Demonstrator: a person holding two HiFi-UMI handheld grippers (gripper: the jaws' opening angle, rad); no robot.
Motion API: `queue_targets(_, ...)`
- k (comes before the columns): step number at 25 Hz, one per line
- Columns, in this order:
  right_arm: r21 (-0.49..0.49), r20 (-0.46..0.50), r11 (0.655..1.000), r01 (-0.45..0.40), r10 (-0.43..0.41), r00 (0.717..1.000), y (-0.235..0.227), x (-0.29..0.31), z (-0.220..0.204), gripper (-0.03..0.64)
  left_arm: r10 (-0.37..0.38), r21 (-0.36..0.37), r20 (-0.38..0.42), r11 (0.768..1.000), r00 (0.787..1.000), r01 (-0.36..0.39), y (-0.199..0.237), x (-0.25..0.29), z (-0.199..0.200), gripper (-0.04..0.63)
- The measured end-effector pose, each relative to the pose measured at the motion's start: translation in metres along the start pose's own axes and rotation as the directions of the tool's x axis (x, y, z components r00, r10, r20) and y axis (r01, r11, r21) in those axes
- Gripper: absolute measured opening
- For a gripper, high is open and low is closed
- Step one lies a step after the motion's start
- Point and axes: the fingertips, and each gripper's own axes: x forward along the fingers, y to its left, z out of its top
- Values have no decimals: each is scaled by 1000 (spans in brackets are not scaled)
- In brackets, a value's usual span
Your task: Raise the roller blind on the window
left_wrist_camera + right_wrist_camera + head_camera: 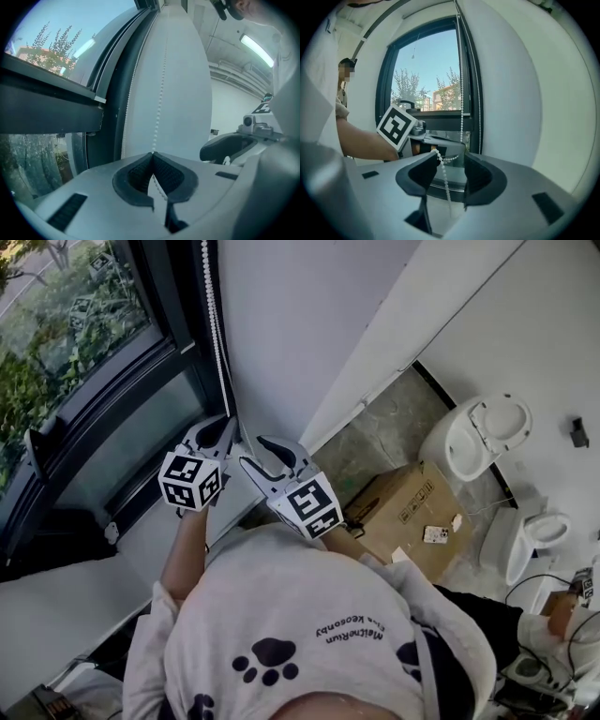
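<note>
Presently the white beaded blind cord (161, 89), beside the dark window frame (176, 306), is clamped by the closed left gripper (153, 157). Draped loosely across the wide-open right gripper (450, 163), it could be snagged.

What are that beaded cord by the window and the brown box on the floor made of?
The cord: small white, slightly glossy beads, probably plastic. The box: matte brown with printed marks and folded flaps, so it looks like cardboard.

Bright daylight from the window (84, 343) plus a ceiling strip light (255, 49) lights things well, head view's sharp, but both gripper views are fisheye-bent with black corners and soft foregrounds.
</note>
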Motion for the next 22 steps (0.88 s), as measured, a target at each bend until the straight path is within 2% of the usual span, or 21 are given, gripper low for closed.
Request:
queue_targets(10,-23,20,1000,16,-16,1000,8,-23,6,199,36,24,-3,999,999,-36,10,8,4,8)
queue_targets(17,-10,29,999,33,-33,999,7,-30,6,199,76,57,68,995,995,-80,12,3,9,9)
queue_targets(22,-3,36,999,36,-36,999,5,-28,6,199,93,72,60,993,994,-98,14,0,2,11)
